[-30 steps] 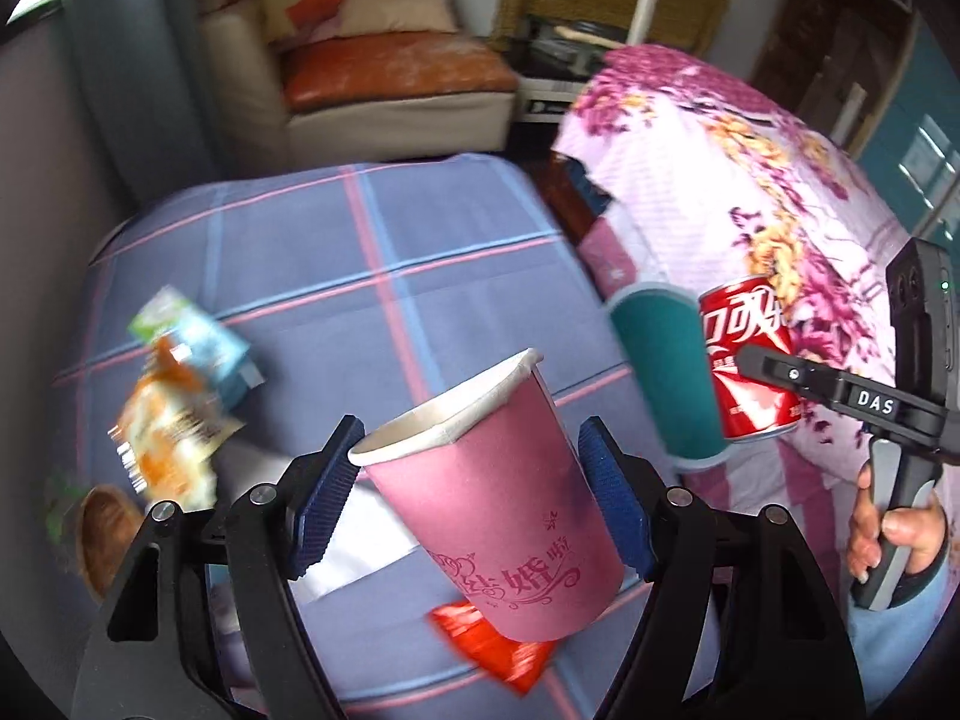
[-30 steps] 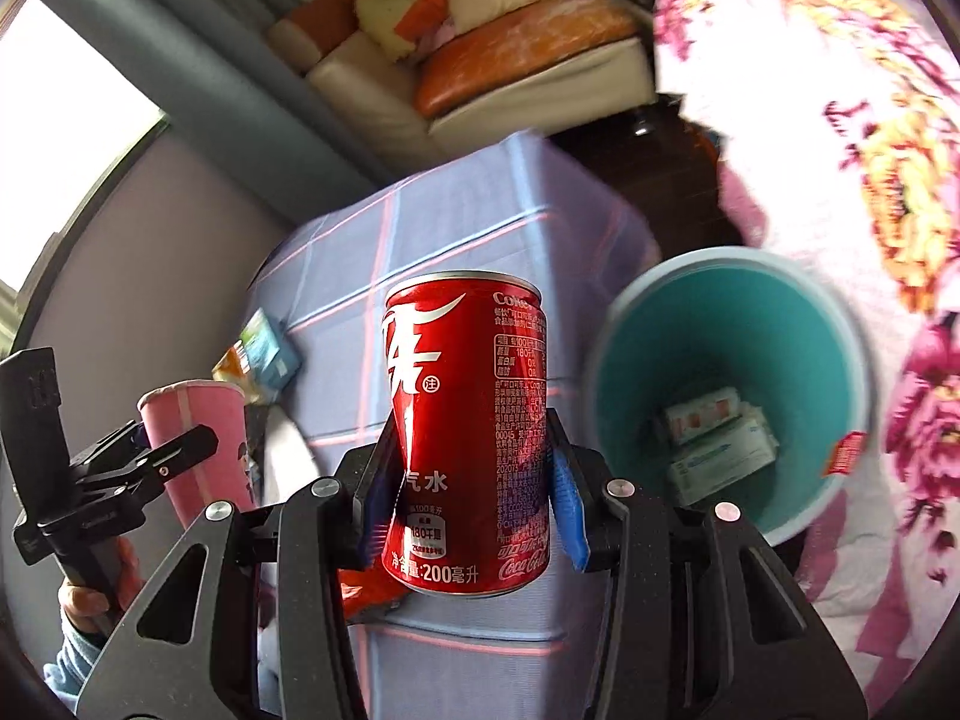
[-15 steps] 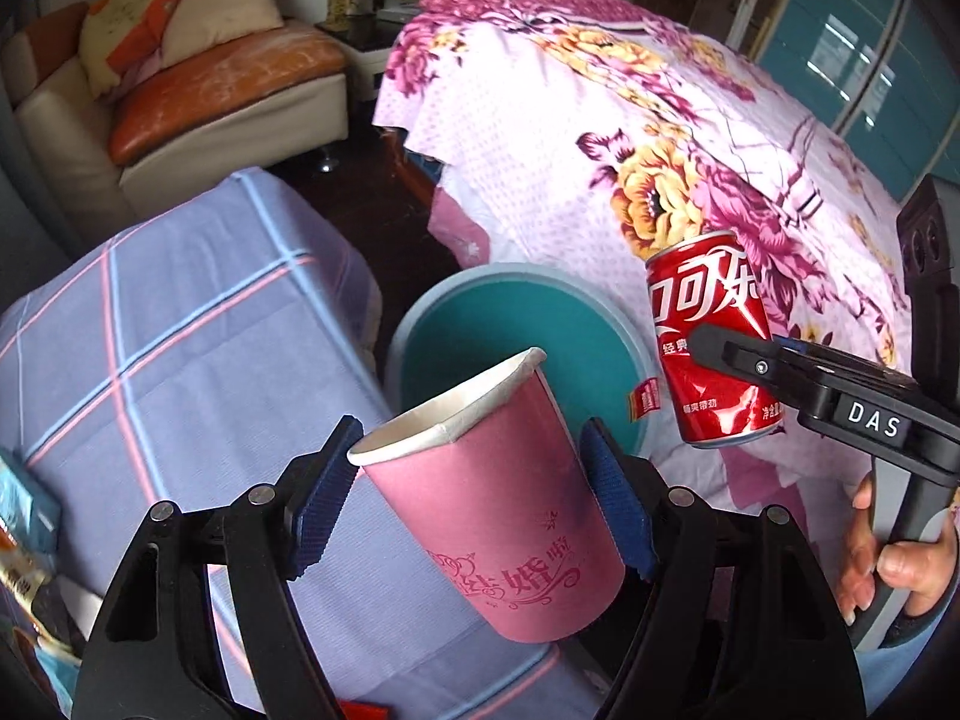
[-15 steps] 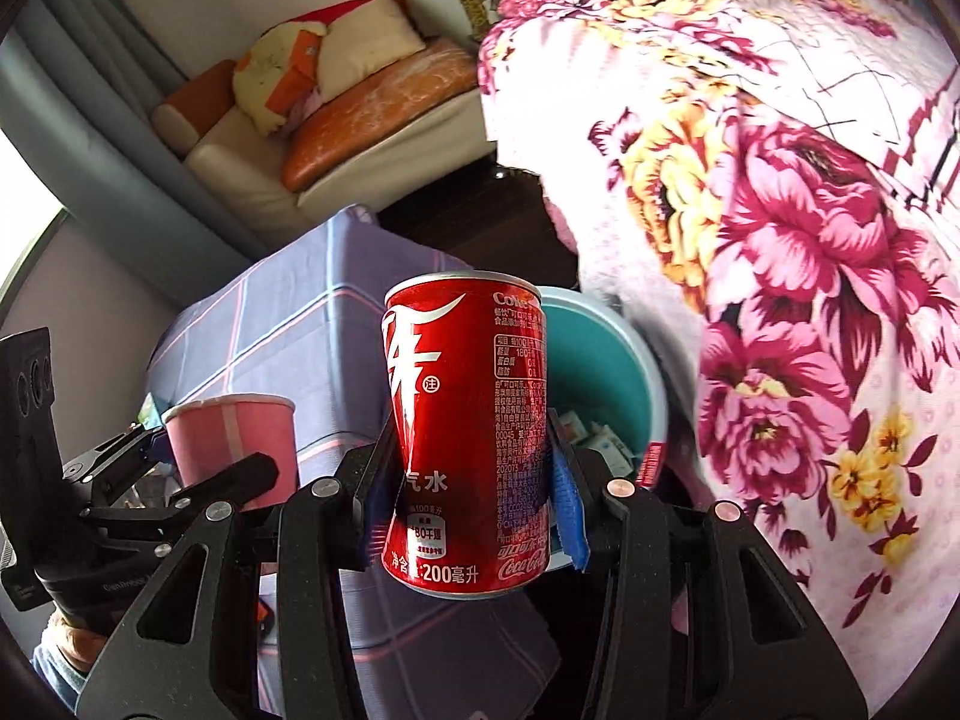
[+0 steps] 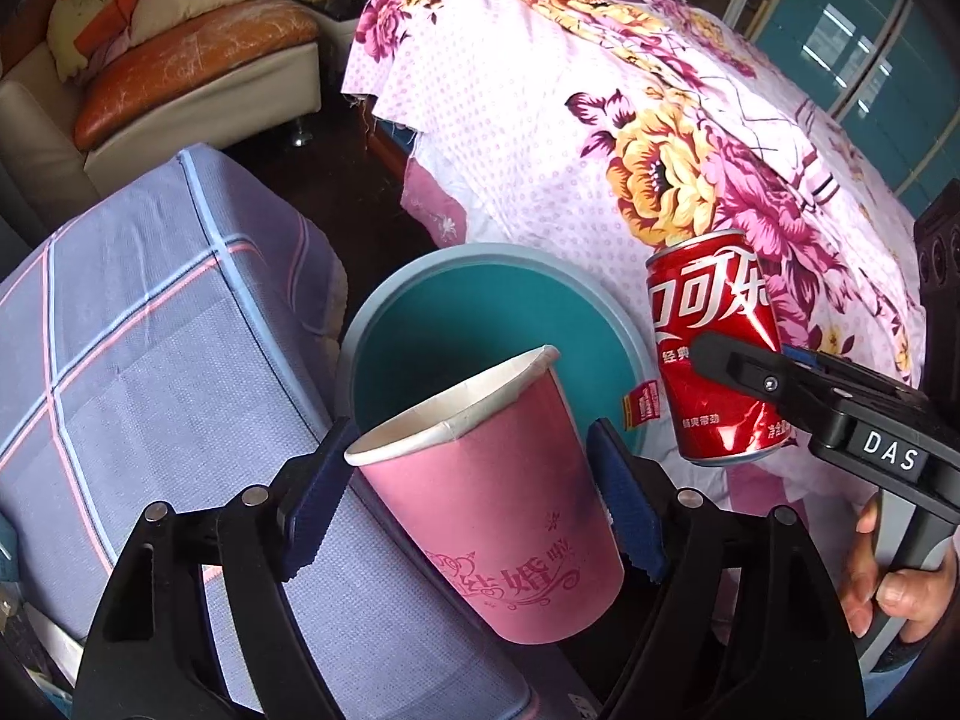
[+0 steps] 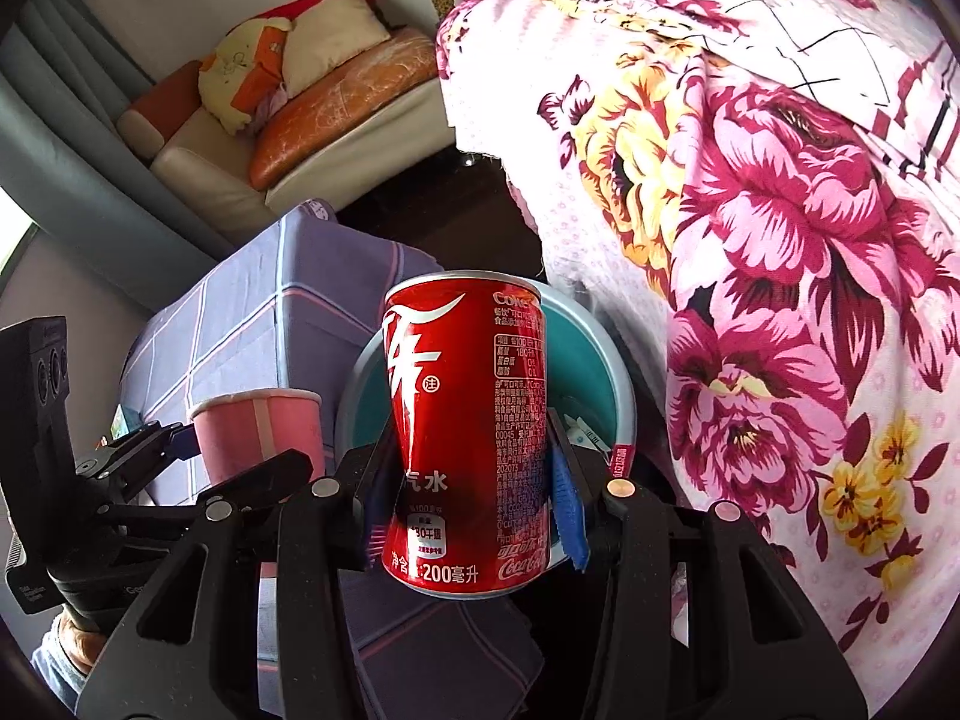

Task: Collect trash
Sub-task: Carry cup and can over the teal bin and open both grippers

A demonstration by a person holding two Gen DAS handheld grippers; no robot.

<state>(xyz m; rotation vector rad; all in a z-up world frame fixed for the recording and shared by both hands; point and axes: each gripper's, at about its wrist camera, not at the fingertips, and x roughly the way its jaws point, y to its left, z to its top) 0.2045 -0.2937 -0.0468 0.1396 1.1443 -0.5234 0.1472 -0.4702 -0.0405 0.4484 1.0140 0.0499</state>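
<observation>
A pink paper cup (image 5: 492, 510) sits tilted between the blue pads of my left gripper (image 5: 471, 429); its jaws are opening, and the pads still touch the cup's sides. The cup hangs over the near rim of a teal bin (image 5: 480, 324) on the floor. My right gripper (image 6: 468, 450) is shut on a red cola can (image 6: 468, 420), held upright above the bin (image 6: 600, 360). In the left wrist view the can (image 5: 714, 348) hangs to the right of the bin. In the right wrist view the cup (image 6: 258, 432) is at the left.
A table under a blue checked cloth (image 5: 150, 330) stands left of the bin. A bed with a floral cover (image 5: 600, 120) rises right behind it. A sofa (image 5: 180, 60) is at the back. Wrappers (image 6: 582, 429) lie inside the bin. A hand (image 5: 900, 588) holds the right gripper's handle.
Both grippers swung from over the table to the bin, which now lies right below the cup and the can. The table's litter has left the left wrist view.
</observation>
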